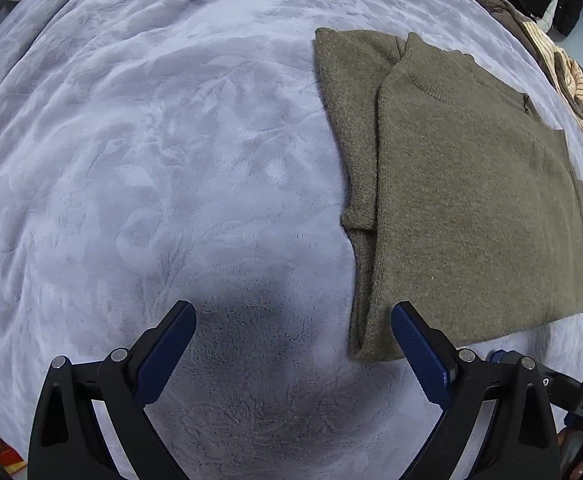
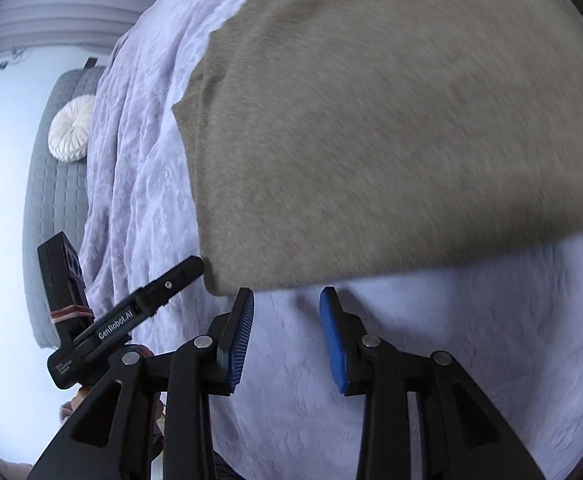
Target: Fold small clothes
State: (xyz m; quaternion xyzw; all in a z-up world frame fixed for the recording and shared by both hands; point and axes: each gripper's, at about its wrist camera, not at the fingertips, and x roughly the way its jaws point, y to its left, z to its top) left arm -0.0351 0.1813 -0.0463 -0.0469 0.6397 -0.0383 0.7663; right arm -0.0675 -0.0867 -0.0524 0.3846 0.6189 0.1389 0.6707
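An olive knit sweater lies flat on the pale lavender plush blanket, to the right of the left wrist view, its sleeves already turned in over the body and one long side doubled under, so the lengthwise folds look done and the crosswise fold appears to be the step in hand. The left gripper hangs released, jaws spread wide over bare blanket, its right finger just beside the sweater's near left corner and holding nothing. The right gripper is likewise released, jaws parted with only blanket between them, poised just short of the sweater's near hem; that view is smeared, so whether a pad touches the cloth I cannot tell. The next move, as I judge it, calls for each claw to slide a finger under the near hem at its own corner, pinch through all layers, and carry that edge toward the far collar. A heap of other clothes waits at the far right edge.
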